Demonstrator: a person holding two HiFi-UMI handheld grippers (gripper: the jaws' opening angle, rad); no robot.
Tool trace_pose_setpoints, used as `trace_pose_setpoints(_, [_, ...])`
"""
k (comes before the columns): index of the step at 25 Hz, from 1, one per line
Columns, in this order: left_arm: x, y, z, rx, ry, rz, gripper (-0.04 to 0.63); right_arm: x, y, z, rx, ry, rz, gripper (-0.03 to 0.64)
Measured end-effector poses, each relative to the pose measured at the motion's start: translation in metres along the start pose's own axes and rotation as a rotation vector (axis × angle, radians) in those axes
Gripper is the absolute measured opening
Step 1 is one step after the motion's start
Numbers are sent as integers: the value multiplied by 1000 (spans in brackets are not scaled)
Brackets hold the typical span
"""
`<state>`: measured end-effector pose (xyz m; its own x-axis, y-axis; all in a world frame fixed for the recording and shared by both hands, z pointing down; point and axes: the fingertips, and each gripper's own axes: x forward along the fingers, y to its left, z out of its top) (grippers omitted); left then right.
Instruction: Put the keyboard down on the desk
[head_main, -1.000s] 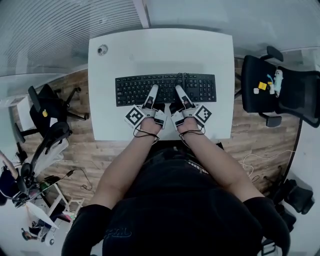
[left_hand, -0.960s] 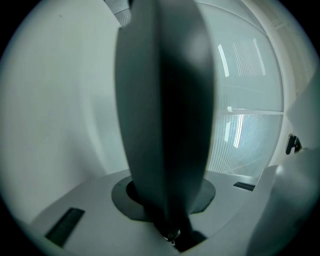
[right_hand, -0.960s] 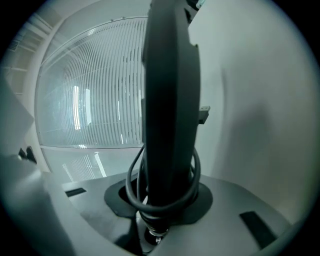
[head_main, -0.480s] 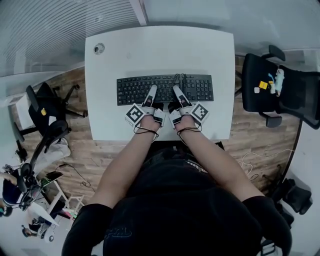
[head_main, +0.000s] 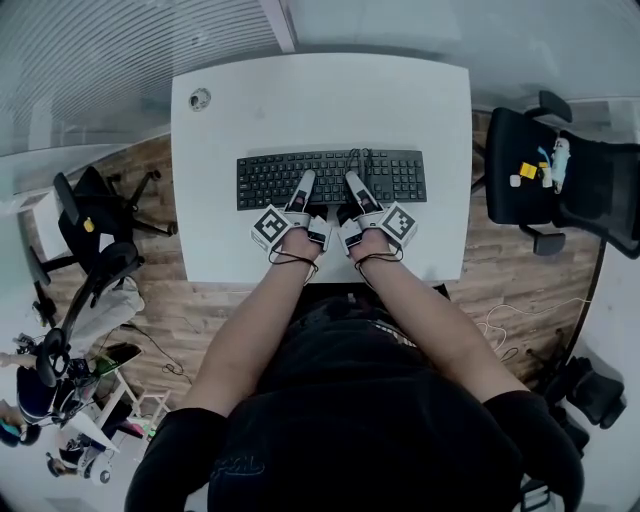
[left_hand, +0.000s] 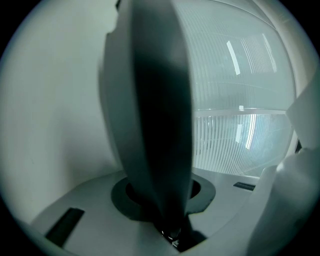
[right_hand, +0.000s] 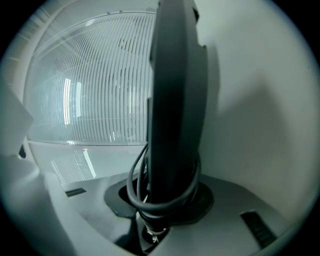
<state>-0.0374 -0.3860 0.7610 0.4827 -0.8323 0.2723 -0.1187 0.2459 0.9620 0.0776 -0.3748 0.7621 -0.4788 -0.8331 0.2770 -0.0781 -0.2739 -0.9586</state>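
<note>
A black keyboard (head_main: 330, 175) lies flat over the middle of the white desk (head_main: 320, 90), its long side across the view. My left gripper (head_main: 305, 182) and right gripper (head_main: 352, 182) each clamp its near edge, side by side near the centre. In the left gripper view the keyboard (left_hand: 160, 125) stands edge-on between the jaws. In the right gripper view the keyboard (right_hand: 175, 100) is pinched the same way, with its black cable (right_hand: 165, 200) looped round it. I cannot tell whether it touches the desk.
A round cable hole (head_main: 200, 98) sits in the desk's far left corner. A black office chair (head_main: 560, 180) with small yellow items stands to the right, and another chair (head_main: 95, 215) to the left on the wood floor. A ribbed glass wall lies beyond the desk.
The keyboard looks slightly smaller against the desk than a second ago, so it has sunk toward the surface. Both grippers keep their hold on the near edge.
</note>
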Motion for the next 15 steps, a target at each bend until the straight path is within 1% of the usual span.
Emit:
trace_pose_setpoints(2, [1, 1, 0, 1, 4, -4, 87, 0, -2, 0, 3, 1, -3, 110])
trace_pose_setpoints(5, [2, 2, 2, 3, 6, -5, 89, 3, 9, -4, 19, 0, 23, 114])
trace_pose_setpoints(7, [3, 3, 3, -5, 7, 0, 89, 2, 5, -3, 10, 3, 2, 115])
trace_pose_setpoints(9, [5, 6, 3, -19, 14, 11, 92, 1, -1, -1, -5, 3, -25, 115])
trace_pose_setpoints(15, [5, 4, -3, -19, 34, 60, 112, 1, 4, 0, 26, -4, -17, 118])
